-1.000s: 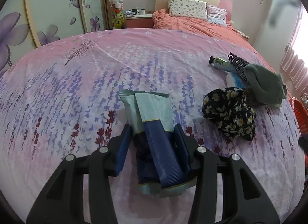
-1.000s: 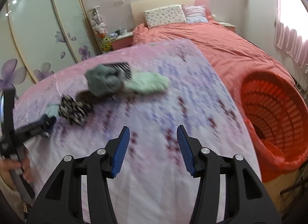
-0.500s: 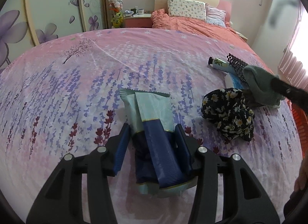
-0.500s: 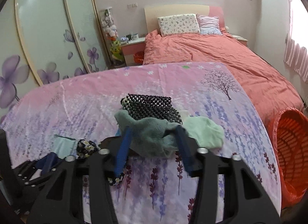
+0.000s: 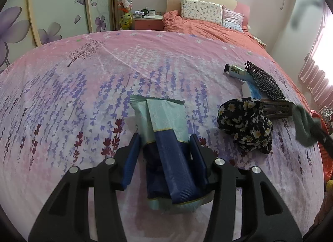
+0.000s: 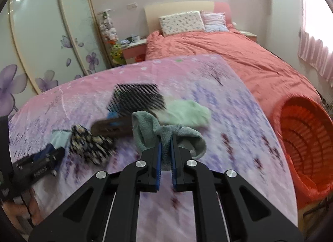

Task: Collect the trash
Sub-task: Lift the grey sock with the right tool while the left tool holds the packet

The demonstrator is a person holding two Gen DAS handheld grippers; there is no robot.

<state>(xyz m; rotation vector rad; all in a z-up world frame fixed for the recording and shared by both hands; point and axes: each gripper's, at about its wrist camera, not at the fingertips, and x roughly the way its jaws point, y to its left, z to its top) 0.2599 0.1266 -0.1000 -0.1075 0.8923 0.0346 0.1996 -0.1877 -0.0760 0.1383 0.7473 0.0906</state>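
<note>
Pinching the grey-green cloth (image 6: 166, 136) above the floral sheet (image 6: 229, 117), your right gripper (image 6: 165, 148) has its fingers pressed together (red basket (image 6: 301, 144) nearby), while your left gripper (image 5: 166, 154) grips the blue-and-mint packet (image 5: 166, 138).

Premises: a home bedroom. Evidence: bed (image 6: 239, 61) with coral duvet, two pillows (image 6: 181, 22) against a headboard, nightstand (image 5: 147, 22) carrying mugs, wardrobe doors (image 5: 56, 7) with purple flower decals, stuffed toys (image 5: 124, 3) stacked in a clear column.
</note>
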